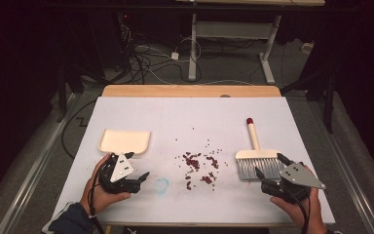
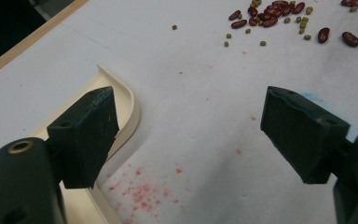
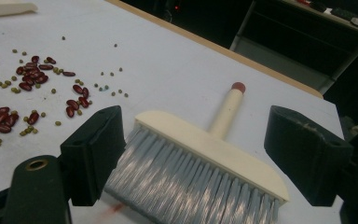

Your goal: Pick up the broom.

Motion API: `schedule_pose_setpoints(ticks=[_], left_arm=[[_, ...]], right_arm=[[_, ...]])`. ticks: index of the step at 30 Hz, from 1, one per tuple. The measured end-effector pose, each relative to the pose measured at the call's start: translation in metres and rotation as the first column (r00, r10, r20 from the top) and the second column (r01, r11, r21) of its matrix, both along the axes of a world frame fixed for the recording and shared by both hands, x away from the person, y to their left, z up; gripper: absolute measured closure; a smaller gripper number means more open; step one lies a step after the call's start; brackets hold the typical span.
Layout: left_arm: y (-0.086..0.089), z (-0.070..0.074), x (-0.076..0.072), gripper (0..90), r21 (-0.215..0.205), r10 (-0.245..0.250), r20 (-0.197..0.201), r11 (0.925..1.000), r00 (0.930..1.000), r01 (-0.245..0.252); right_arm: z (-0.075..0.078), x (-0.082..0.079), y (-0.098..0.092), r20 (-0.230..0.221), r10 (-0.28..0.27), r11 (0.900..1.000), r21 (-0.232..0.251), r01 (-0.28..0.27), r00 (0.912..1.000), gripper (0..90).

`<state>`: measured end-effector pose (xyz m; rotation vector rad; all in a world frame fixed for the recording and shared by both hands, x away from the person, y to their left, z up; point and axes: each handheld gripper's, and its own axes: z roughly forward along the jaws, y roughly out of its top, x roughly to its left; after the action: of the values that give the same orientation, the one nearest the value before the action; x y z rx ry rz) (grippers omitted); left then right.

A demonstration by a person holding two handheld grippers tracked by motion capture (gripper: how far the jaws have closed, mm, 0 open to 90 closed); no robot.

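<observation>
Brush between open right tool jaws, untouched

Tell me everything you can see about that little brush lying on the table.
The brush lies flat on the white table, to the right of the scattered beans. It has a cream, plastic-looking head and round handle ending in a dark red cap, with grey bristles pointing toward the person. The right gripper hovers at the bristles with jaws open, not clamping it.
</observation>
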<state>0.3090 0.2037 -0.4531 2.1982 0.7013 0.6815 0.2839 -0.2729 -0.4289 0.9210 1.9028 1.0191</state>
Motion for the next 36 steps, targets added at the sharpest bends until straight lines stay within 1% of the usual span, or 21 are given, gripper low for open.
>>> schedule_pose_setpoints(ticks=[3,4,7,8,13,15,18,19,21,22,23,24,26,28,29,31,32,33,34,35,36], left_arm=[[-0.001,0.000,0.000,18.2,0.006,-0.002,-0.001,1.0000,1.0000,0.002],[-0.001,0.000,0.000,18.3,0.006,-0.002,-0.001,1.0000,1.0000,0.002],[-0.001,-0.001,-0.001,18.3,0.008,-0.008,-0.002,0.9999,1.0000,0.008],[0.000,-0.001,-0.001,18.4,0.012,-0.010,-0.002,0.9999,0.9999,0.010],[-0.001,-0.001,-0.002,18.4,0.015,-0.012,-0.004,0.9998,0.9999,0.012],[-0.001,-0.002,-0.003,18.4,0.021,-0.015,-0.006,0.9997,0.9999,0.016],[-0.001,-0.002,-0.001,18.4,0.025,-0.013,-0.010,0.9996,0.9999,0.013],[-0.001,-0.002,-0.001,18.4,0.024,-0.011,-0.011,0.9996,0.9999,0.012],[-0.001,-0.003,-0.001,18.5,0.026,-0.011,-0.014,0.9996,0.9998,0.011],[-0.002,-0.004,-0.001,18.5,0.029,-0.011,-0.017,0.9995,0.9998,0.012],[-0.002,-0.004,-0.001,18.5,0.029,-0.011,-0.017,0.9995,0.9998,0.012],[-0.002,-0.004,0.000,18.7,0.033,-0.013,-0.020,0.9994,0.9997,0.013],[-0.003,-0.004,-0.001,18.7,0.035,-0.012,-0.022,0.9993,0.9997,0.013],[-0.002,-0.005,-0.001,18.7,0.041,-0.015,-0.022,0.9990,0.9996,0.016],[-0.002,-0.005,-0.001,18.7,0.040,-0.015,-0.022,0.9991,0.9996,0.016],[-0.001,-0.005,-0.002,18.7,0.037,-0.013,-0.023,0.9992,0.9997,0.014],[-0.001,-0.005,-0.002,18.7,0.037,-0.013,-0.023,0.9992,0.9996,0.014],[-0.001,-0.005,-0.002,18.7,0.038,-0.013,-0.025,0.9992,0.9996,0.014],[-0.001,-0.005,-0.002,18.7,0.040,-0.013,-0.025,0.9991,0.9996,0.014],[-0.001,-0.005,-0.002,18.8,0.042,-0.013,-0.026,0.9990,0.9996,0.015],[-0.001,-0.005,-0.002,18.8,0.042,-0.013,-0.026,0.9990,0.9996,0.015]], right_arm=[[-0.002,0.003,-0.003,-0.023,-0.009,1.000,0.001,0.009,0.9997,20.6],[-0.003,0.004,-0.003,-0.034,-0.022,1.000,0.004,0.022,0.9992,20.9],[-0.003,0.006,-0.004,-0.049,-0.021,1.000,0.007,0.021,0.9986,21.4],[-0.001,0.011,-0.003,-0.053,-0.036,0.999,-0.015,0.035,0.9980,22.3],[0.008,0.031,-0.003,-0.120,-0.059,0.998,-0.012,0.058,0.9909,24.8],[0.013,0.043,-0.003,-0.160,-0.076,0.997,-0.010,0.075,0.9842,24.7],[0.019,0.068,-0.006,-0.227,-0.090,0.995,0.012,0.095,0.9697,25.7],[0.020,0.077,-0.006,-0.254,-0.104,0.994,0.013,0.111,0.9617,25.6],[0.021,0.096,-0.008,-0.301,-0.116,0.990,0.043,0.135,0.9465,27.3],[0.021,0.105,-0.008,-0.321,-0.130,0.988,0.038,0.150,0.9383,27.4],[0.021,0.105,-0.008,-0.321,-0.130,0.988,0.038,0.150,0.9383,27.4],[0.018,0.125,-0.006,-0.371,-0.147,0.986,0.020,0.166,0.9168,29.0],[0.010,0.145,-0.004,-0.431,-0.175,0.982,-0.010,0.189,0.8851,30.1],[0.001,0.163,-0.002,-0.502,-0.180,0.979,-0.010,0.202,0.8460,32.2],[-0.002,0.170,0.000,-0.515,-0.201,0.976,-0.032,0.216,0.8333,33.3],[-0.008,0.181,0.004,-0.532,-0.242,0.969,-0.089,0.231,0.8115,35.2],[-0.012,0.186,0.005,-0.543,-0.255,0.966,-0.105,0.237,0.8001,37.6],[-0.016,0.190,0.006,-0.564,-0.257,0.965,-0.110,0.238,0.7849,40.4],[-0.020,0.194,0.007,-0.599,-0.248,0.967,-0.103,0.233,0.7619,41.8],[-0.023,0.197,0.007,-0.616,-0.247,0.967,-0.104,0.233,0.7478,41.6],[-0.023,0.198,0.008,-0.611,-0.246,0.967,-0.103,0.233,0.7523,43.8]])
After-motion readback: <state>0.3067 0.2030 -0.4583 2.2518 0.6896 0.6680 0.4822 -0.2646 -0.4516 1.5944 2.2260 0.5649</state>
